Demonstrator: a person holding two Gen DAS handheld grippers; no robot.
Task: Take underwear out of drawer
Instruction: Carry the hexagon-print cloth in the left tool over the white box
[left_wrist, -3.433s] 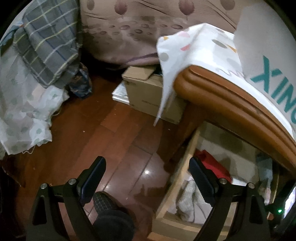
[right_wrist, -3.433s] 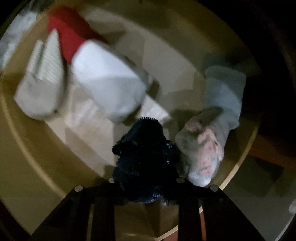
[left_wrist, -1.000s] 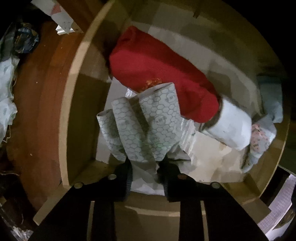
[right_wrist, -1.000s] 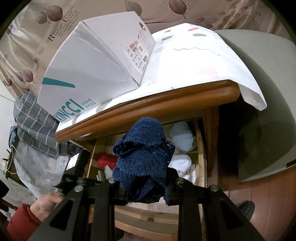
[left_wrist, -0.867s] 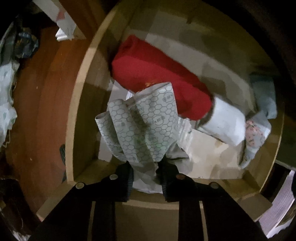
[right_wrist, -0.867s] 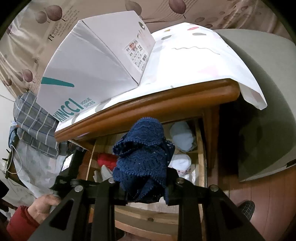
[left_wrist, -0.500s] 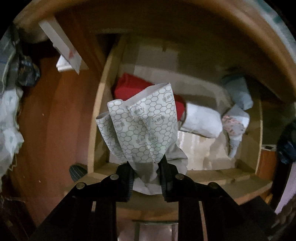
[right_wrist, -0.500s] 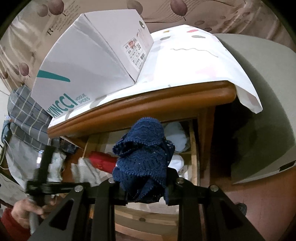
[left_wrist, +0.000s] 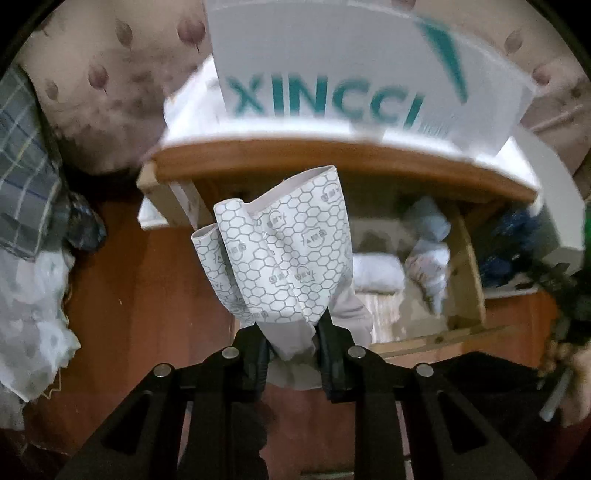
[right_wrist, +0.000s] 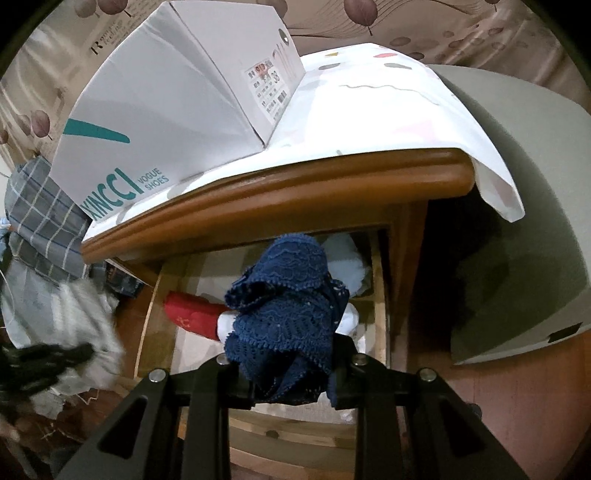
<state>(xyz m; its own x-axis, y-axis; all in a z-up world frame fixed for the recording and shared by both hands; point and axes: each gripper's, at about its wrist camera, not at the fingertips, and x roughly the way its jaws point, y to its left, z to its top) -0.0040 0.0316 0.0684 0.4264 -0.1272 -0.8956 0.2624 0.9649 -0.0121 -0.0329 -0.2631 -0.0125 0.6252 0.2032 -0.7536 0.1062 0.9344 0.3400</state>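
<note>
Left wrist view: the left gripper (left_wrist: 290, 349) fills the lower middle, its black jaws pressed together on a folded piece of pale grey honeycomb-print underwear (left_wrist: 280, 258).
Honeycomb-print underwear: it stands up from the jaws in soft folds, held in the air in front of the open drawer (left_wrist: 465, 258) and clear of its contents.
Right wrist view: the right gripper (right_wrist: 291, 373) sits at the bottom centre, jaws clamped on a bunched piece of dark blue lace underwear (right_wrist: 286, 317).
Blue lace underwear: it hangs crumpled between the jaws, above the front edge of the drawer and outside it.
Drawer: pale wood, pulled out from under the brown wooden tabletop (right_wrist: 280, 199); its inside is partly hidden behind the blue lace.
Left in the drawer: a red rolled garment (right_wrist: 192, 314) with a white end at the left, a pale blue bundle (right_wrist: 347, 266) at the back right, and a white bundle with a faint pink print (left_wrist: 428, 269) near the right wall.
On the tabletop: a white cloth with pastel shapes (right_wrist: 388, 107) drapes over the right corner, and a large white shoe box (right_wrist: 166, 99) with teal lettering rests on it.
Left of the table: a grey plaid fabric (right_wrist: 40, 221) hangs beside it, with a pale printed fabric (left_wrist: 33, 306) bunched on the dark red wooden floor (left_wrist: 147, 295).
Other details: in the right wrist view the left gripper and its underwear show only as a blur at the left edge; behind the table hangs a beige curtain with a leaf print (left_wrist: 110, 74).
</note>
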